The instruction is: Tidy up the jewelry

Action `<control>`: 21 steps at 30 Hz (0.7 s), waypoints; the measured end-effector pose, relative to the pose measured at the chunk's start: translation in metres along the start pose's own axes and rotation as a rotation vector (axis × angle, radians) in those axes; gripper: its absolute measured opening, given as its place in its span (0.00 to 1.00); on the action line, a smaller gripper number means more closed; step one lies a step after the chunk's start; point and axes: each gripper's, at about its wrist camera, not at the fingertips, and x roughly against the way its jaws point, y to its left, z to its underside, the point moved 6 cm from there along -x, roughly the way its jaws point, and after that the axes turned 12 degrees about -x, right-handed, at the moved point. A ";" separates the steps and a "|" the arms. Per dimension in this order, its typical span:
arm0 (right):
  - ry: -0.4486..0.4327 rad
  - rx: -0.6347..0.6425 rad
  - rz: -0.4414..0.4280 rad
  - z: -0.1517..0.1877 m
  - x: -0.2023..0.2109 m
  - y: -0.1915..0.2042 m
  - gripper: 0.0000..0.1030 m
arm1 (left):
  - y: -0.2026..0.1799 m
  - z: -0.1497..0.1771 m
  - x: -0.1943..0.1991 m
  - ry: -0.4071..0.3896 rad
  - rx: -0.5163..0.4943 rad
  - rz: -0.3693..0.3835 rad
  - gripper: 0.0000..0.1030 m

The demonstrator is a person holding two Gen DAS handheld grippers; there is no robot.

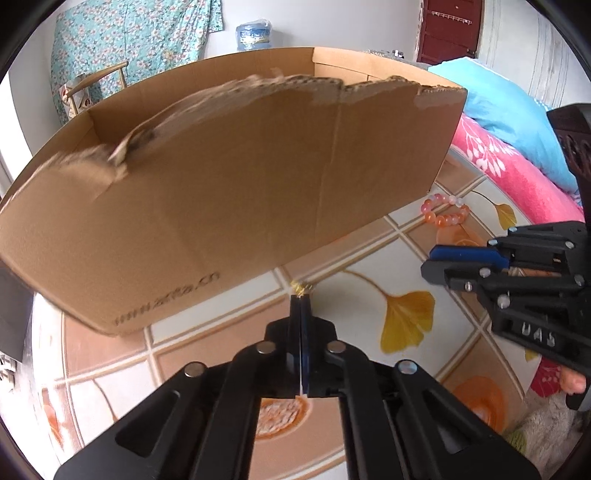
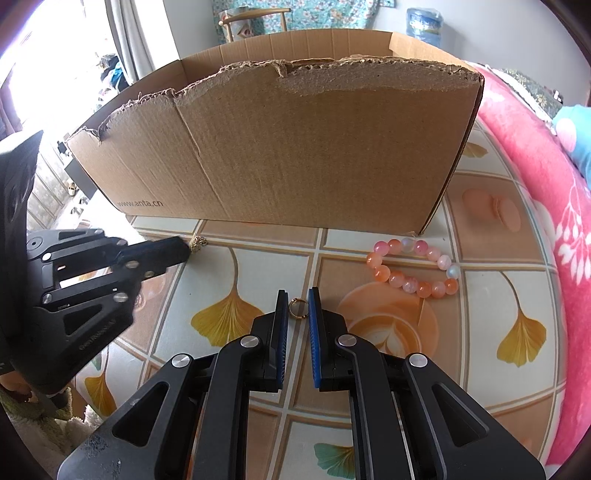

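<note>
Left gripper [image 1: 301, 295]: jaws pressed together, a small gold piece [image 1: 300, 287] at its tips (hold uncertain).
Right gripper [image 2: 298, 308]: narrow gap, gold ring [image 2: 297, 308] between the pads, contact unclear.
Bead bracelet [image 2: 415, 266]: at 2 o'clock from the ring.
Cardboard box [image 2: 288, 147]: 12 o'clock.

Bench with ginkgo-leaf patterned cloth [image 2: 229, 314]; teal floral fabric hanging [image 1: 129, 40] on the far wall; wooden chair [image 1: 96, 79] far left; blue water jug [image 1: 255, 35]; dark red door [image 1: 450, 29] far right; bright curtained window [image 2: 122, 37] left.
</note>
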 end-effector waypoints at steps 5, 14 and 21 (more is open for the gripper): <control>-0.001 -0.001 -0.007 0.000 -0.001 -0.003 0.08 | 0.007 0.017 0.012 0.005 0.014 0.004 0.00; -0.008 -0.003 -0.014 0.002 0.000 -0.006 0.08 | 0.006 -0.001 0.021 -0.079 0.018 0.066 0.09; -0.012 -0.013 -0.029 0.003 0.001 -0.010 0.08 | -0.001 -0.012 -0.004 -0.029 -0.032 0.061 0.16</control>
